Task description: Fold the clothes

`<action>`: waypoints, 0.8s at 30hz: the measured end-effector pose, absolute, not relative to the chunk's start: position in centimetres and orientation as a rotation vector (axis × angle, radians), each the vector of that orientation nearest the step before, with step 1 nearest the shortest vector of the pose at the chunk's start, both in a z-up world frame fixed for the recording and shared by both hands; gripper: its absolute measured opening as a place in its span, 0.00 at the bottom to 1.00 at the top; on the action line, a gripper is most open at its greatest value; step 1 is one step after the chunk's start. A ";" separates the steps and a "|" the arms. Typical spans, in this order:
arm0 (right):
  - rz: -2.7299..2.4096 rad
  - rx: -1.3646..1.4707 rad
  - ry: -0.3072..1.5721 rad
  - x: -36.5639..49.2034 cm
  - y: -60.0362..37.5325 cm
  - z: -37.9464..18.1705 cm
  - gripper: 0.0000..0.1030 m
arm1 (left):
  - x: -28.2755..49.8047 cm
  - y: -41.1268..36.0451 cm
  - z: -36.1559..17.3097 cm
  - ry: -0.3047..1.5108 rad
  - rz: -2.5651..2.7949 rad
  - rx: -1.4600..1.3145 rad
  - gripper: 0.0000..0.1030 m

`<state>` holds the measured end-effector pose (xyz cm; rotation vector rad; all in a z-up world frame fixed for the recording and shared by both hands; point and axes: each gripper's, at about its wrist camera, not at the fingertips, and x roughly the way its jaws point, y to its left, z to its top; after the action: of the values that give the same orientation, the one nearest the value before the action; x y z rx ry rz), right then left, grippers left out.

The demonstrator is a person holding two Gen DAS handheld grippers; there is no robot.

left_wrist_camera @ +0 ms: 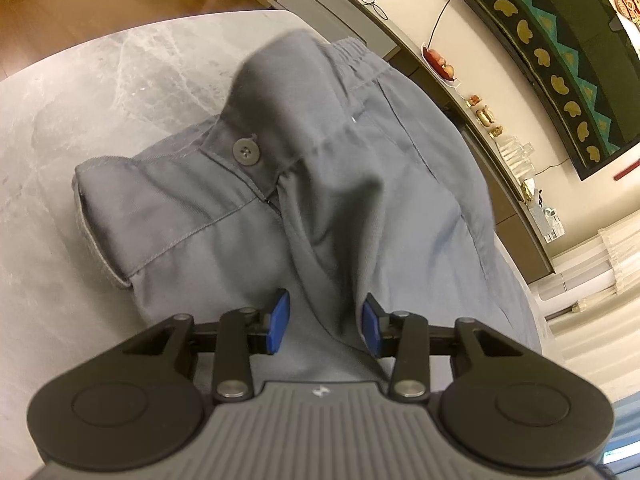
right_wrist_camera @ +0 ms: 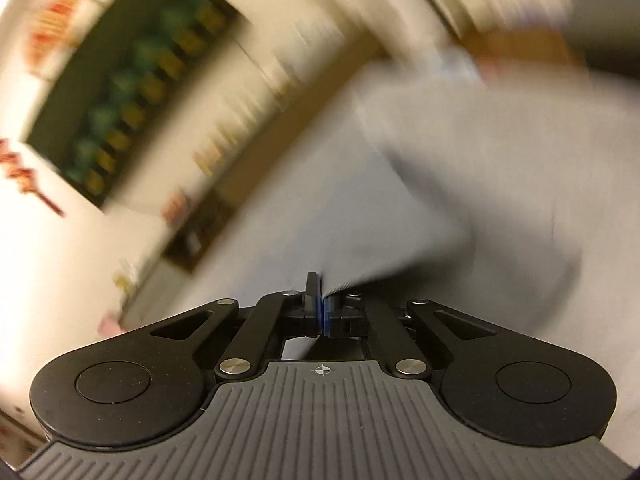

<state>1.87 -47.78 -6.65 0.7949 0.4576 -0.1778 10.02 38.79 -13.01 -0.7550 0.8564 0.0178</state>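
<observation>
Grey woven cotton, by the look of it: the trousers (left_wrist_camera: 304,168) lie bunched across the marble tabletop (left_wrist_camera: 80,92), reaching from its middle to the right edge, with the elastic waistband (left_wrist_camera: 352,60) toward the far edge and the button (left_wrist_camera: 245,151) at the fly. Such cloth is probably light, limp and not slippery; it will drape and crease wherever it is lifted, so the firm stitched parts, waistband or hem, are the likely best places to pinch. The left tongs (left_wrist_camera: 325,322) stand partly apart with a raised ridge of fabric between the pads; whether they press it I cannot tell. The right tongs (right_wrist_camera: 322,308), in a badly blurred view, are clenched on an edge of the grey cloth (right_wrist_camera: 420,208).
</observation>
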 end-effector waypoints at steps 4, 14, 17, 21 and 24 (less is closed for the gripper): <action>-0.291 0.846 0.626 1.2 -49.4 -9.9 0.00 | 10.5 38.7 -13.0 0.864 0.014 -0.765 0.38; -0.425 0.889 0.647 0.3 -50.9 -10.6 0.03 | 10.2 39.6 -12.7 0.852 0.060 -0.810 0.42; -0.653 0.789 0.537 -1.9 -50.3 -7.3 0.39 | 9.6 40.7 -12.2 0.824 0.095 -0.858 0.46; -0.735 0.462 0.338 -3.9 -43.9 -2.0 0.44 | 8.6 42.5 -11.8 0.777 0.074 -0.946 0.46; -0.536 0.277 0.273 -2.7 -35.7 -0.4 0.44 | 7.8 43.8 -10.9 0.703 0.013 -0.971 0.50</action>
<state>-2.68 -35.70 -0.41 0.2765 0.2734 -0.5362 7.77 43.79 -10.94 -0.9707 0.7026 0.0133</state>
